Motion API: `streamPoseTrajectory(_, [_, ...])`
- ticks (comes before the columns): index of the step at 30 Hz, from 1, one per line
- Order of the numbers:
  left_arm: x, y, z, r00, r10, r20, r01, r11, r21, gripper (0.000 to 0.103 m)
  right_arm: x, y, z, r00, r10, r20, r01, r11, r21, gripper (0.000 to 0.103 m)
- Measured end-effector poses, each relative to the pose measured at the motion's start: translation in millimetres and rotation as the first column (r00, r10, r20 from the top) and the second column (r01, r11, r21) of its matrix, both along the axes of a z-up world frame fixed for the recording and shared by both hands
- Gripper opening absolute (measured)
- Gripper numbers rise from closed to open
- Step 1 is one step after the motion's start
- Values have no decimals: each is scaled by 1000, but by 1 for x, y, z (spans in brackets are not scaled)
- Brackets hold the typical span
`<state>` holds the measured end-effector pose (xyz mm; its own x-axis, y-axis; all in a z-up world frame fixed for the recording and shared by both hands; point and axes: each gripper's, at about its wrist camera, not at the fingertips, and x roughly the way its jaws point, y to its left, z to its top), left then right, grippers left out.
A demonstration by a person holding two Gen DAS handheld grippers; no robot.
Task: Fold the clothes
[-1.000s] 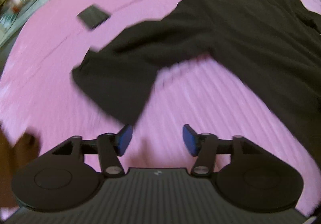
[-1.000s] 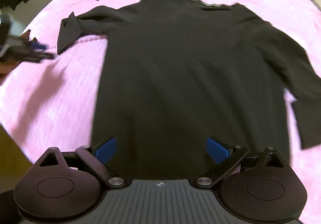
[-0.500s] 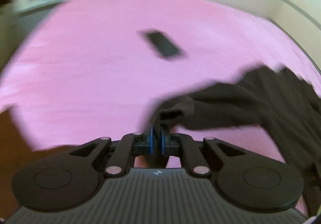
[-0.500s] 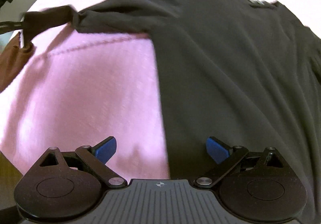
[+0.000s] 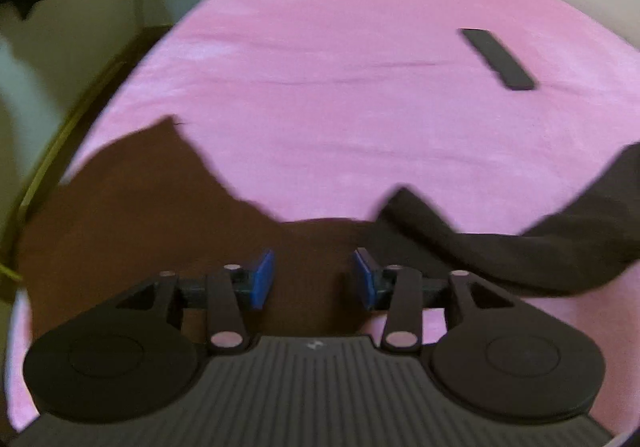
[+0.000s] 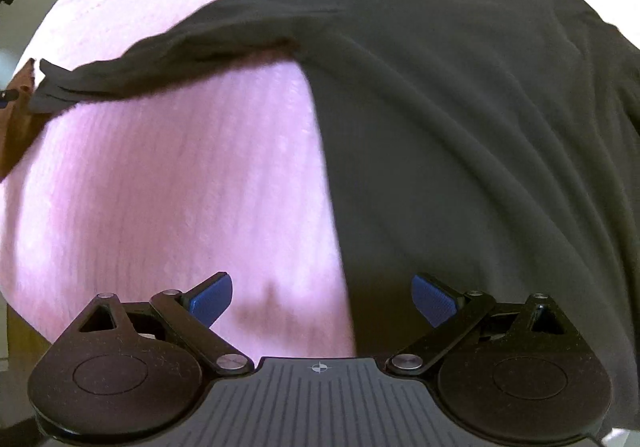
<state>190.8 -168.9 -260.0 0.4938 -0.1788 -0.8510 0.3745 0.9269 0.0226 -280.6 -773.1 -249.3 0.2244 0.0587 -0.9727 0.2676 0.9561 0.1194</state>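
In the left wrist view, the left gripper (image 5: 314, 279) sits low in the middle of the frame with its blue pads (image 5: 262, 279) parted and nothing between them; the jaws stand released. Just to the right of the right pad, the cuff end of the dark sleeve (image 5: 492, 247) lies on the pink bedspread (image 5: 340, 87), running off toward the right edge of the frame. A brown shape, too blurred to identify, fills the lower left behind the left pad. A flat dark rectangular object (image 5: 496, 57), possibly a phone or remote, lies in the upper right, well apart from the sleeve.

In the right wrist view, the right gripper (image 6: 322, 301) is at the bottom centre, its jaws wide apart and empty. The black long-sleeved top (image 6: 460, 127) is spread flat across the right and upper part of the frame, neckline at upper right, its side edge running down between the two pads. The sleeve stretches out toward the left edge of the frame, its cuff near the bedspread's border.

The fabric looks soft, light and limp, draping in shallow wrinkles, so it will likely sag and slide rather than hold shape. Edges seem the best holds: the cuff for the left gripper, the side seam or hem near the right gripper, pinched firmly through both layers.
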Motion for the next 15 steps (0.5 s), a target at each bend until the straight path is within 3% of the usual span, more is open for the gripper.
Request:
streamPoseTrajectory(2, [6, -16, 1, 998, -61, 25, 61, 998, -8, 50, 1, -2, 4, 999, 25, 21, -25, 1000, -6, 99])
streamPoseTrajectory(4, [11, -35, -1, 977, -209, 41, 208, 978, 26, 58, 12, -1, 8, 998, 55, 44, -55, 998, -8, 99])
streamPoseTrajectory(5, [15, -44, -4, 957, -286, 39, 285, 958, 45, 66, 20, 0, 10, 996, 70, 57, -70, 998, -9, 99])
streamPoseTrajectory(7, [24, -61, -17, 894, -449, -2, 448, 890, 83, 69, 43, 3, 10, 990, 112, 86, -111, 994, -17, 99])
streamPoseTrajectory(9, [32, -69, -29, 835, -546, -67, 550, 831, 79, 56, 69, 7, 8, 981, 160, 111, -158, 987, -26, 99])
streamPoseTrajectory(10, [32, -69, -30, 815, -574, -83, 579, 812, 71, 23, 83, 9, 8, 975, 185, 122, -182, 983, -32, 99])
streamPoseTrajectory(11, [32, -69, -30, 794, -600, -99, 607, 792, 62, 12, 96, 12, 8, 969, 209, 134, -205, 978, -38, 99])
streamPoseTrajectory(15, [-7, -43, 4, 709, -705, -19, 705, 708, 30, 11, 146, 21, 15, 942, 282, 181, -275, 959, -64, 99])
